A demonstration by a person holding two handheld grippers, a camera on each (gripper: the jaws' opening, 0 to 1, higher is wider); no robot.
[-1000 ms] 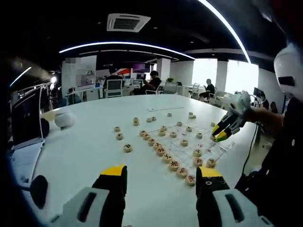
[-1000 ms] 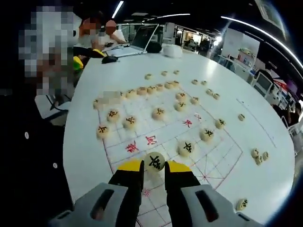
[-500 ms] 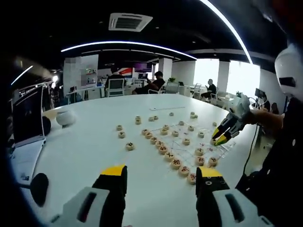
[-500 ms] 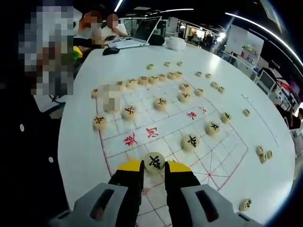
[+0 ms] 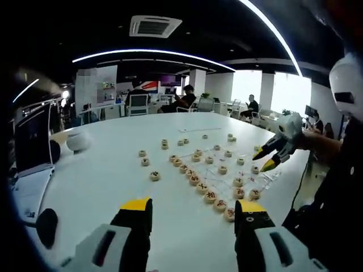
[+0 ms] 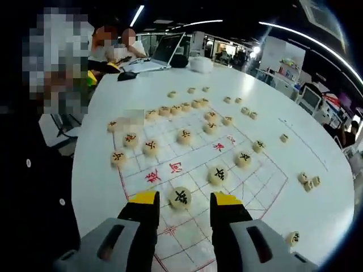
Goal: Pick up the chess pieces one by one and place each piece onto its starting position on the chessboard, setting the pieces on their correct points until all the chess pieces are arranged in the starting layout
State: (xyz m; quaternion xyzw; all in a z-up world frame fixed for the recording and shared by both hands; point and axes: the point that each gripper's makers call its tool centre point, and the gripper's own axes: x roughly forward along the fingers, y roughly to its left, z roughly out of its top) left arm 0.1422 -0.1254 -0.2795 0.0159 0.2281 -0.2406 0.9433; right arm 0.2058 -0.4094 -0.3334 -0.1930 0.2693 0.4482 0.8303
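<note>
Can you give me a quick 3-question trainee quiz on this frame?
1. True or false: the right gripper is shut on the chess piece between its fingers.
2. What is the left gripper holding? A) a chess piece B) nothing C) a laptop
3. Fill in: the piece between the right gripper's fingers rests on the ____.

Key: 1. False, the fingers stand apart and clear of the piece. 2. B, open with only table beyond. 3. chessboard.
</note>
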